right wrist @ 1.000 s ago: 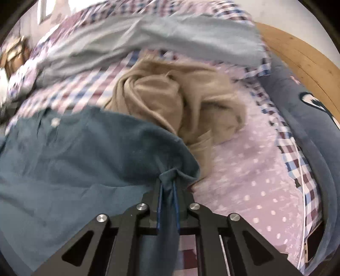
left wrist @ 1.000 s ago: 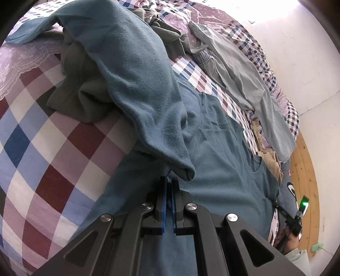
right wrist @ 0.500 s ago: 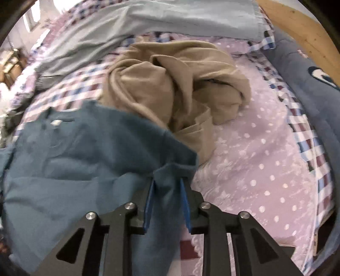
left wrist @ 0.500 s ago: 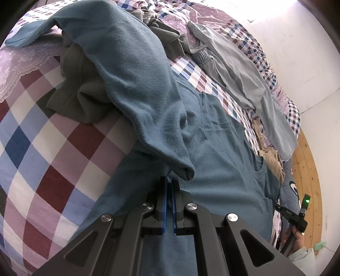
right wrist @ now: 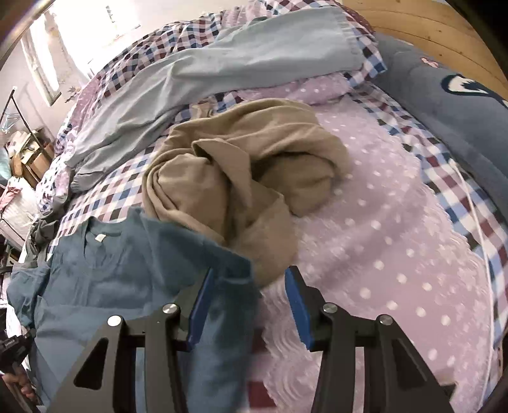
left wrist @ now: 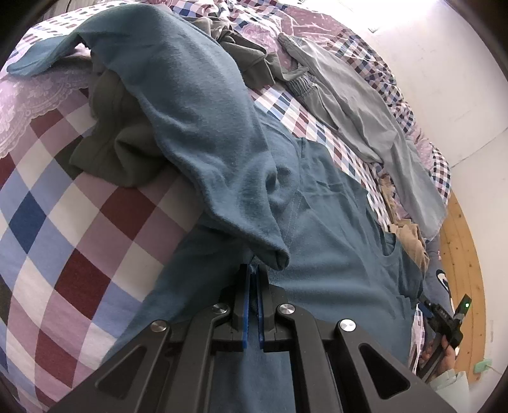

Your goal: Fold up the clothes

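The teal shirt [left wrist: 333,222] on the bed [left wrist: 79,222] is being pinched by the clenched left claw [left wrist: 253,279]; the right claw [right wrist: 247,305] is being held released over its corner.

Fuzzy matt fleece teal shirt [left wrist: 203,127], smooth checked cotton bedsheet [left wrist: 63,222], glossy varnished wooden headboard [right wrist: 412,19].

Bed [right wrist: 397,260] strewn with clothes

Around the tan heap [right wrist: 247,178]: blue shirt [right wrist: 120,270] in front, grey trousers [right wrist: 222,63] behind.

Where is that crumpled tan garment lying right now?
In the right wrist view the tan garment lies bunched mid-bed, just beyond the blue shirt, below the light grey trousers.
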A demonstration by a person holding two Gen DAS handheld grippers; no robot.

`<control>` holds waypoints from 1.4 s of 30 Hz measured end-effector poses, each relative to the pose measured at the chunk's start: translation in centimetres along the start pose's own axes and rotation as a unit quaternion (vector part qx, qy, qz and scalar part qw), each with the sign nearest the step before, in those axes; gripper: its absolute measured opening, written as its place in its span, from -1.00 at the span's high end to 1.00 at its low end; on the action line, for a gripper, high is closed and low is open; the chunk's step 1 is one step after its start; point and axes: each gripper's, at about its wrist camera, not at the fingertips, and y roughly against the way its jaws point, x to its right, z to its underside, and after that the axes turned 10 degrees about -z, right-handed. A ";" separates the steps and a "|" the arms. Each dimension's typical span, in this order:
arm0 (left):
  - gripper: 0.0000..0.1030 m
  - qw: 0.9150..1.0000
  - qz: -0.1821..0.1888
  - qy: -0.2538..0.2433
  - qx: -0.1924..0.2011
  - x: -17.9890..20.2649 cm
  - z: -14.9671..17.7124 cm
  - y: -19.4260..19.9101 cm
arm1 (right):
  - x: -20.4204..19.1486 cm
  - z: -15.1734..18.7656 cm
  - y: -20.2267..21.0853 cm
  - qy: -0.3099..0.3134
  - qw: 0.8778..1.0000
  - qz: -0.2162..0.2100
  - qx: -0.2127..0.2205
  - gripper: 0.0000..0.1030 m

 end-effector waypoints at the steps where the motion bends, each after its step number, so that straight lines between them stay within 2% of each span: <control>1: 0.95 1.000 -0.001 -0.001 0.001 0.0 0.0 0.0 | 0.0 -0.1 -0.6 0.002 1.000 0.001 -0.005 0.04; 2: 0.95 1.000 -0.002 -0.002 0.001 0.1 0.0 0.0 | -0.2 -0.3 -1.0 0.008 1.000 0.008 -0.006 0.12; 3: 0.95 1.000 -0.003 -0.002 0.002 0.1 0.0 -0.1 | -0.4 -0.4 -1.2 0.016 1.000 0.017 -0.006 0.30; 4: 0.95 1.000 -0.004 -0.003 0.003 0.2 0.0 -0.1 | -0.6 -0.5 -1.4 0.024 0.999 0.027 -0.006 0.90; 6: 0.95 1.000 -0.005 -0.005 0.004 0.2 0.0 -0.1 | -1.2 -0.8 -1.1 0.038 0.998 0.048 0.005 0.97; 9: 0.95 1.000 -0.008 -0.009 0.006 0.2 0.0 0.0 | -2.2 -1.5 -0.2 0.066 0.992 0.107 0.022 0.98; 12: 0.95 1.000 -0.016 -0.015 0.011 0.4 0.2 0.1 | -2.3 -1.9 -0.8 0.067 0.987 0.144 0.012 0.97; 13: 0.95 1.000 -0.019 -0.018 0.012 0.5 0.2 0.1 | -2.1 -1.9 -1.4 0.060 0.987 0.152 0.005 0.94; 15: 0.95 0.999 -0.022 -0.022 0.013 0.6 0.2 0.0 | -1.5 -1.9 -2.8 0.044 0.987 0.155 -0.020 0.72; 17: 0.95 0.999 -0.020 -0.022 0.013 0.5 0.2 0.0 | -1.3 -1.6 -2.8 0.031 0.985 0.169 -0.025 0.47; 20: 0.94 1.000 -0.009 -0.014 0.009 0.2 0.0 0.1 | -2.1 -1.2 -0.5 0.031 0.980 0.196 0.011 0.02; 22: 0.89 1.000 0.002 -0.006 0.004 -0.1 0.0 0.2 | -3.3 -0.7 2.4 0.035 0.972 0.225 0.051 -0.09; 24: 0.68 1.000 0.011 -0.001 -0.002 -0.4 0.0 0.5 | -4.1 -0.3 4.7 0.024 0.970 0.227 0.086 -0.26; 25: 0.58 1.000 0.015 0.001 -0.003 -0.4 0.1 0.7 | -4.7 0.1 5.9 0.019 0.970 0.221 0.101 -0.29; 27: 0.00 1.000 0.029 0.008 -0.002 -0.7 0.2 1.5 | -6.0 1.0 8.3 0.008 0.971 0.200 0.130 -0.38; 29: -0.26 0.999 0.033 0.016 0.001 -1.1 0.3 2.6 | -7.8 2.5 10.2 -0.008 0.974 0.161 0.158 -0.46; 34: -0.29 0.998 0.032 0.041 0.026 -3.6 0.3 5.0 | -12.6 6.6 10.1 -0.010 0.983 0.046 0.180 -0.51; 37: -0.36 0.992 0.057 0.104 0.052 -7.4 -0.7 6.6 | -15.6 9.2 7.4 0.019 0.986 -0.006 0.165 -0.51; 40: -0.44 0.973 0.096 0.195 0.074 -12.0 -1.7 7.8 | -18.2 10.7 3.7 0.060 0.993 -0.027 0.102 -0.51; 42: -0.45 0.960 0.101 0.249 0.085 -15.0 -2.1 8.5 | -19.3 11.0 2.6 0.073 0.992 -0.042 0.089 -0.51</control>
